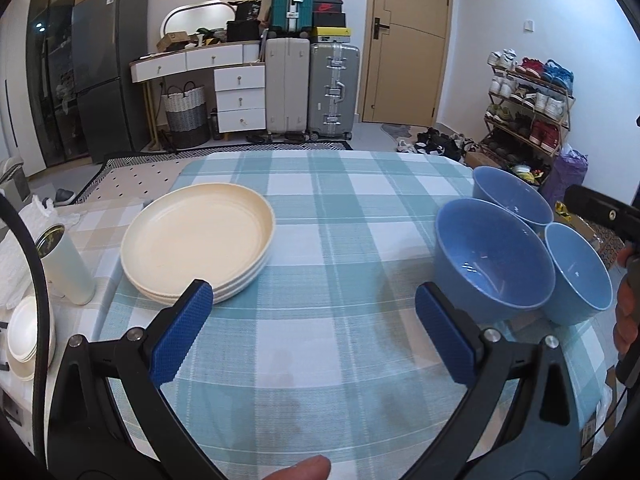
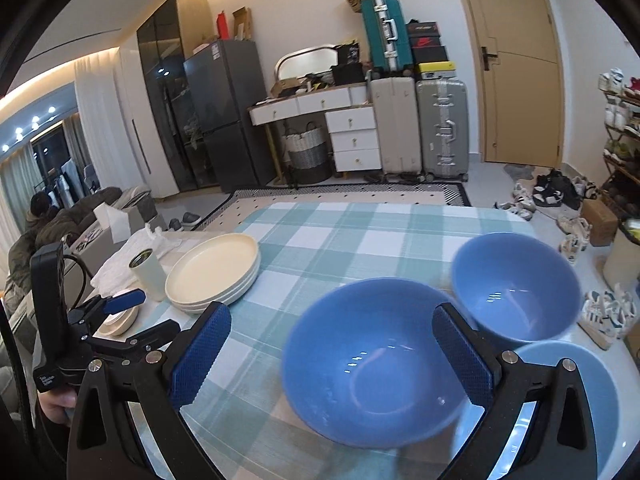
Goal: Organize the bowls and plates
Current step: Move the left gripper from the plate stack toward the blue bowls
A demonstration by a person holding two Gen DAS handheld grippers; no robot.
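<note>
I take the stack of cream plates (image 1: 198,240) as my reference: it sits on the teal checked tablecloth (image 1: 340,248), toward the cloth's left edge, three plates deep as far as I can count. My left gripper (image 1: 308,332) hangs over bare cloth just on the near side of that stack, its jaws spread wide with nothing between the blue pads. Well to the right of the plates, across an open stretch of cloth, three blue bowls (image 1: 494,256) stand upright in a tight cluster, touching or almost touching one another. My right gripper (image 2: 332,356) is over there, jaws wide too; the nearest bowl (image 2: 372,360) shows between its fingers, but the pads do not press on it, and that bowl is blurred. Just left of the plates stands a white tumbler (image 1: 66,268), upright, beside some crumpled white paper (image 1: 16,256). Nearer than the tumbler, off the checked cloth, lie a few small white dishes (image 1: 26,336), nested.
</note>
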